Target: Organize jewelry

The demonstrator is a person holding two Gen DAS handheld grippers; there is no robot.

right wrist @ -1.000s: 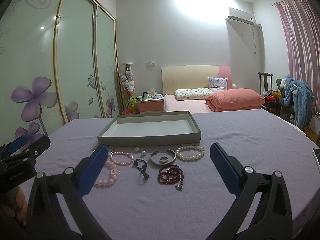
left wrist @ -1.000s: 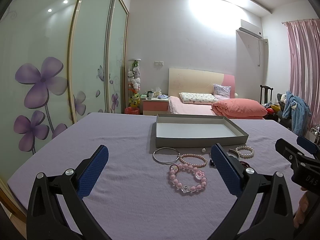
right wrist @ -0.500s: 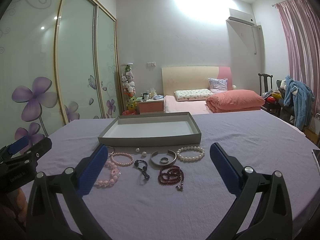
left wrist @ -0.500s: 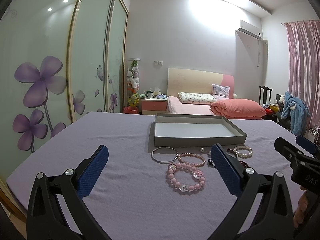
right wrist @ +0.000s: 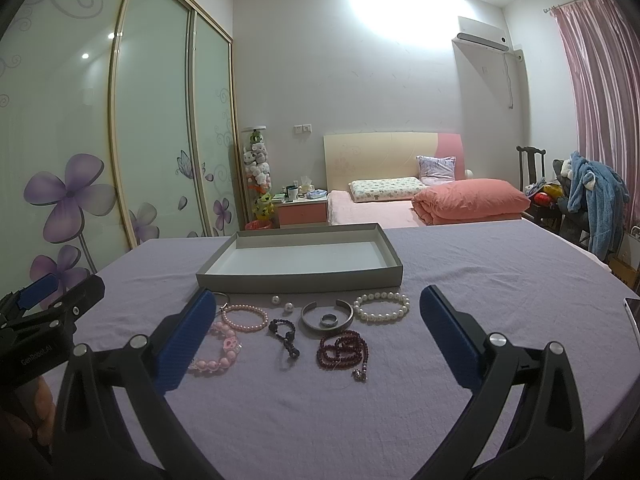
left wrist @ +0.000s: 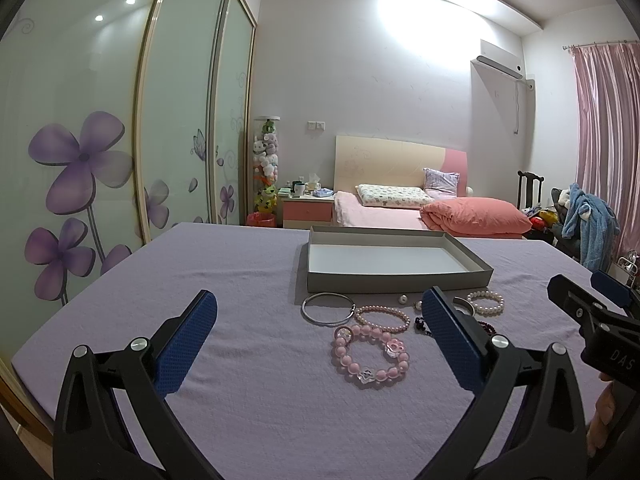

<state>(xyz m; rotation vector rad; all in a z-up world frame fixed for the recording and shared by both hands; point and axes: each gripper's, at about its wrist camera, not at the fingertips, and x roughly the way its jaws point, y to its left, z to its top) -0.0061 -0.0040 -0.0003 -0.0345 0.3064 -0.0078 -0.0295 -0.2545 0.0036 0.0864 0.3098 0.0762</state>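
An empty grey tray (left wrist: 396,280) (right wrist: 300,280) lies on the purple table. In front of it lies the jewelry: a silver hoop (left wrist: 328,309), a small pink pearl bracelet (left wrist: 382,318) (right wrist: 245,318), a big pink bead bracelet (left wrist: 370,357) (right wrist: 218,354), two loose pearls (right wrist: 281,304), a black bead piece (right wrist: 285,336), a silver cuff (right wrist: 327,316) around a ring (right wrist: 329,320), a white pearl bracelet (right wrist: 382,307) (left wrist: 485,304) and dark red beads (right wrist: 344,352). My left gripper (left wrist: 320,336) and right gripper (right wrist: 316,334) are both open and empty, held short of the jewelry.
The table is covered with a purple cloth (right wrist: 480,272). A wardrobe with flower-printed doors (left wrist: 100,152) stands at the left. A bed (left wrist: 420,208), a chair with clothes (right wrist: 580,196) and pink curtains (right wrist: 600,92) are behind.
Both views have shifted only slightly; the jewelry and tray sit a little higher in the left wrist view. Both grippers stay open and empty.
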